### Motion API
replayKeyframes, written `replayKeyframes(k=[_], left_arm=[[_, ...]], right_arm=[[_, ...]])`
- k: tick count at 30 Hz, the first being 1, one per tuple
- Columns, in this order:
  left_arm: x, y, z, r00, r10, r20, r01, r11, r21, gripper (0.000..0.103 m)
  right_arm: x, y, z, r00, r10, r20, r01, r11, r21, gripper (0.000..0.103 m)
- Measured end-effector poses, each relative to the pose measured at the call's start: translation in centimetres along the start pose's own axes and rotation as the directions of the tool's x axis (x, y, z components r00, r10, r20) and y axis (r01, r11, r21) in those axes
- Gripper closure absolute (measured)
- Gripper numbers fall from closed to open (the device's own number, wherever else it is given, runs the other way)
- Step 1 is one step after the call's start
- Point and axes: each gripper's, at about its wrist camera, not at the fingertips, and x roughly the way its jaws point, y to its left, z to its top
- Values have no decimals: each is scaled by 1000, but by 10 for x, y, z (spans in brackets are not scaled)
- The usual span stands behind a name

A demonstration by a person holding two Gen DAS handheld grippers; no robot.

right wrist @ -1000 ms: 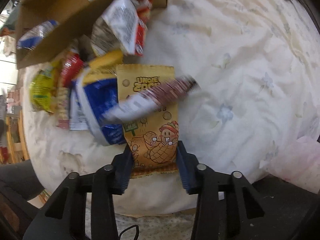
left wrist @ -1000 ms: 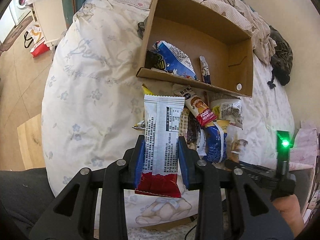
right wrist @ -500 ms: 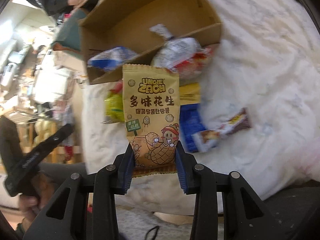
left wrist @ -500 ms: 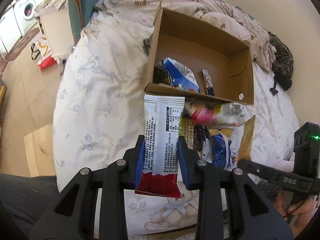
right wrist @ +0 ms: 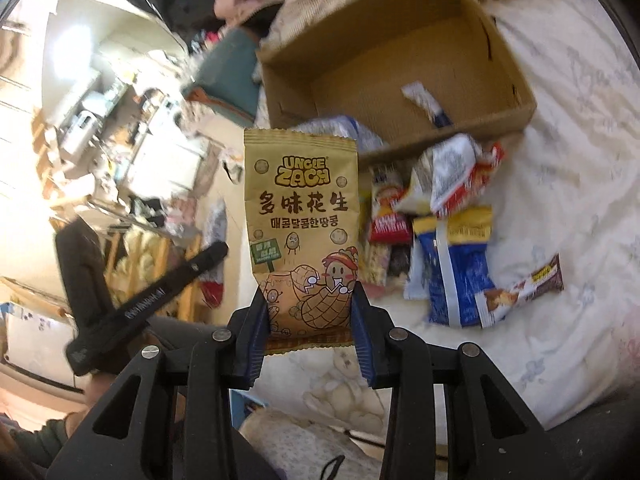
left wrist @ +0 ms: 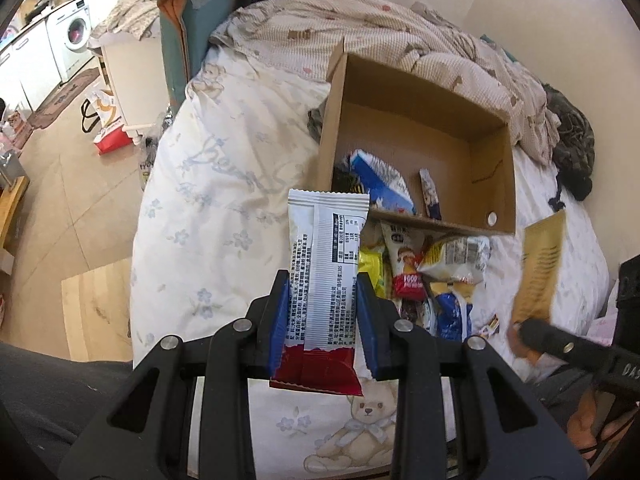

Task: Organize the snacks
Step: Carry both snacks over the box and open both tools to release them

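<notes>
My left gripper (left wrist: 323,320) is shut on a white and red snack packet (left wrist: 326,280), held upright above the bed short of the cardboard box (left wrist: 420,128). My right gripper (right wrist: 308,324) is shut on a tan Uncle Zach peanut bag (right wrist: 302,232), also held up in the air; the bag shows at the right of the left wrist view (left wrist: 540,268). The box (right wrist: 400,60) holds a blue and white bag (left wrist: 380,178) and a slim sachet (left wrist: 430,196). A pile of snacks (left wrist: 428,276) lies on the bed in front of the box.
A chocolate bar (right wrist: 524,288) lies apart on the white floral bedsheet (left wrist: 224,208). A rumpled quilt (left wrist: 400,28) lies behind the box and dark clothing (left wrist: 572,148) at the far right. The bed's left edge drops to a tiled floor (left wrist: 52,184).
Both grippers have risen and pulled back with their packets. The peanut bag came up off the pile, and the chocolate bar that lay across it now rests on the sheet.
</notes>
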Motion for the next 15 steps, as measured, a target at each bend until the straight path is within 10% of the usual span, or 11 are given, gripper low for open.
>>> replayKeyframes(k=[15], left_arm=[[-10, -17, 48, 997, -32, 67, 31, 999, 10, 76]], right_arm=[[-48, 7, 46, 961, -79, 266, 89, 996, -29, 64]])
